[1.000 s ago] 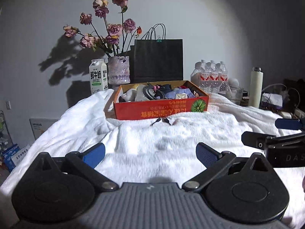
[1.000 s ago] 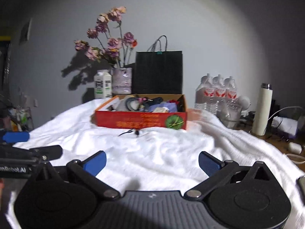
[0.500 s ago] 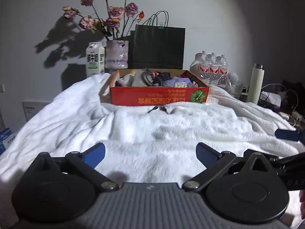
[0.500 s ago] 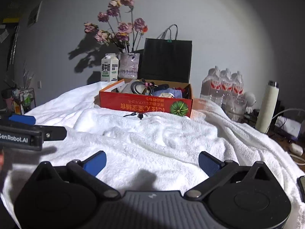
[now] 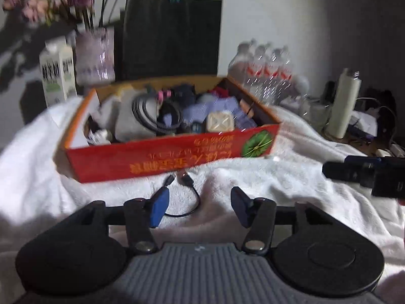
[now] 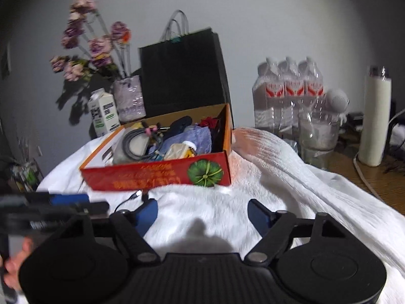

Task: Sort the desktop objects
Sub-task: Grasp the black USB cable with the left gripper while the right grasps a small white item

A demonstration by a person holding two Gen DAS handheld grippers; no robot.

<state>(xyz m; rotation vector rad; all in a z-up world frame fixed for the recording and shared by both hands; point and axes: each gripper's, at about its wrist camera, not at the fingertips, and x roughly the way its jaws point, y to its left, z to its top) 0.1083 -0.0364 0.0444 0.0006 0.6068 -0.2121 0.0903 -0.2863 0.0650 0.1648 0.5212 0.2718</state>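
A red cardboard box (image 5: 177, 157) full of cables, cloths and small items sits on a white fluffy cloth (image 5: 291, 182). It also shows in the right wrist view (image 6: 162, 177). A short black cable (image 5: 187, 197) lies on the cloth just in front of the box, and shows in the right wrist view (image 6: 131, 198). My left gripper (image 5: 200, 209) is open and empty, right above the cable. My right gripper (image 6: 202, 216) is open and empty, to the right of the cable. Each gripper shows at the edge of the other's view.
Behind the box stand a milk carton (image 5: 58, 76), a vase of flowers (image 5: 95, 55) and a black paper bag (image 5: 172, 38). Water bottles (image 6: 288, 91), a glass jar (image 6: 319, 131) and a white flask (image 6: 374, 116) stand at the right on a wooden table.
Both grippers have moved forward toward the box. The left gripper's fingers have narrowed and now sit over the black cable. The box looks much larger in both views.
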